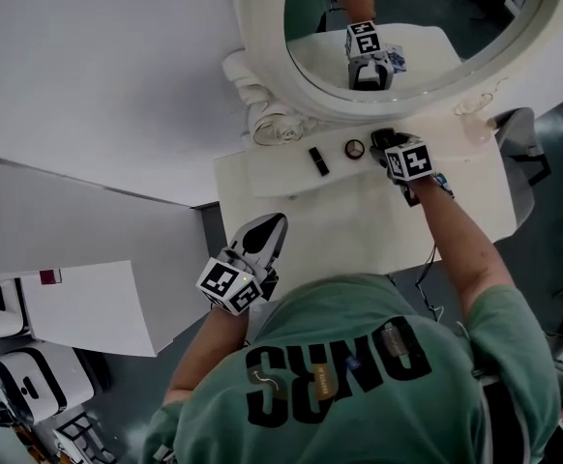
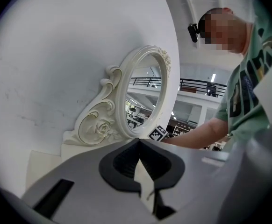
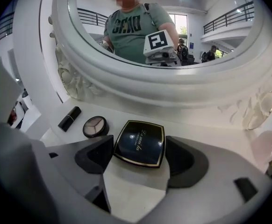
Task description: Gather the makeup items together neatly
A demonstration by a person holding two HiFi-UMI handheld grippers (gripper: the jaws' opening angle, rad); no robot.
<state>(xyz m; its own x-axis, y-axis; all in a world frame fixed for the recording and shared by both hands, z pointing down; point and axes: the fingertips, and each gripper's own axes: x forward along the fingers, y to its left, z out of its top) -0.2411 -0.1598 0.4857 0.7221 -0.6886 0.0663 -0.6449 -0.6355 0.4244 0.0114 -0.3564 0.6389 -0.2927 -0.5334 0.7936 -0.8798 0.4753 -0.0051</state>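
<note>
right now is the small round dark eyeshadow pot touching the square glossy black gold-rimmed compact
Apart. The right gripper view shows a strip of white shelf between the round eyeshadow pot and the black compact.

Gold script on the lid of the black compact [image 3: 139, 143], lower centre of the right gripper view, reads roughly "La mei la". The line beneath it is too small to read. The large black letters on the green shirt [image 1: 359, 375] cannot be read with certainty.
</note>
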